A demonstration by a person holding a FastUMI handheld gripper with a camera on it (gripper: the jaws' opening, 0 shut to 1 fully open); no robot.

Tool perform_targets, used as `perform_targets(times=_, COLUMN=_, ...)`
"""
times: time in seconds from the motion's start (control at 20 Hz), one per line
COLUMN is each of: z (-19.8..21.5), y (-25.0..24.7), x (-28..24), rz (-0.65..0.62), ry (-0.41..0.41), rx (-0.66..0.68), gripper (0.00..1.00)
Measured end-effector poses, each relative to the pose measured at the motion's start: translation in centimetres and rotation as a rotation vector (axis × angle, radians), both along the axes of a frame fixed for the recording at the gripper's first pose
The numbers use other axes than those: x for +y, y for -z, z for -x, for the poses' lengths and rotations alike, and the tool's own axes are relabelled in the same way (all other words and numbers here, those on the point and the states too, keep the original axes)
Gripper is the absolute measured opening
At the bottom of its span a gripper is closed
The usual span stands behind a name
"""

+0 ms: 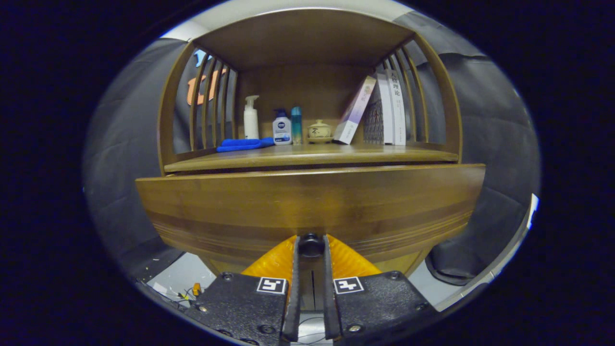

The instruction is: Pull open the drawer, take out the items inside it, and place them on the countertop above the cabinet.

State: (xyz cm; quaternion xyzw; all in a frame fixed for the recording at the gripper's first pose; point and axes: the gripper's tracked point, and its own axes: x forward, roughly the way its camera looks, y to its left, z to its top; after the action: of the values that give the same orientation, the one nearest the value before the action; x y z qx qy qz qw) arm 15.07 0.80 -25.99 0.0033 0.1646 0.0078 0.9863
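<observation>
1. The gripper (311, 246) is clenched on the dark round knob (311, 244), one finger on either side.
2. The knob sits low on the wooden drawer front (307, 206).
3. Above it on the worktop (312, 154) stand bottles (282, 127), a blue cloth (242, 143), a small lidded pot (319, 130) and leaning books (384, 110).

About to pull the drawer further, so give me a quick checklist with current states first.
1. Gripper shut on the dark round drawer knob: ok, both fingers press its sides.
2. Brown wooden drawer front started out of the cabinet: ok, a gap shows beneath the wooden countertop.
3. Drawer contents visible: cannot tell.
4. Free countertop space ahead of the blue folded cloth and bottles: ok.
5. Grip centred on knob: ok.
</observation>
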Motion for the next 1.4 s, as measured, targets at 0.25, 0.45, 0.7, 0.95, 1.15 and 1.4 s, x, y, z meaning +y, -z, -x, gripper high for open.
perform_targets(times=0.25, z=3.4, y=-0.2, x=-0.1, rz=0.018, ry=-0.016, rx=0.014, gripper=0.23)
perform_targets(times=0.45, z=5.7, y=-0.3, x=-0.3, rz=0.026, ry=-0.032, rx=0.022, gripper=0.23)
perform_targets(times=0.7, z=8.5, y=-0.3, x=-0.4, rz=0.022, ry=-0.046, rx=0.021, gripper=0.23)
perform_targets(times=0.95, z=11.4, y=0.1, x=-0.7, rz=0.028, ry=-0.059, rx=0.045, gripper=0.23)
perform_targets(times=1.15, z=12.3, y=0.8, x=-0.7, rz=0.062, ry=-0.073, rx=0.038, gripper=0.22)
perform_targets(times=1.4, z=12.8, y=0.4, x=-1.8, rz=0.057, ry=-0.062, rx=0.013, gripper=0.3)
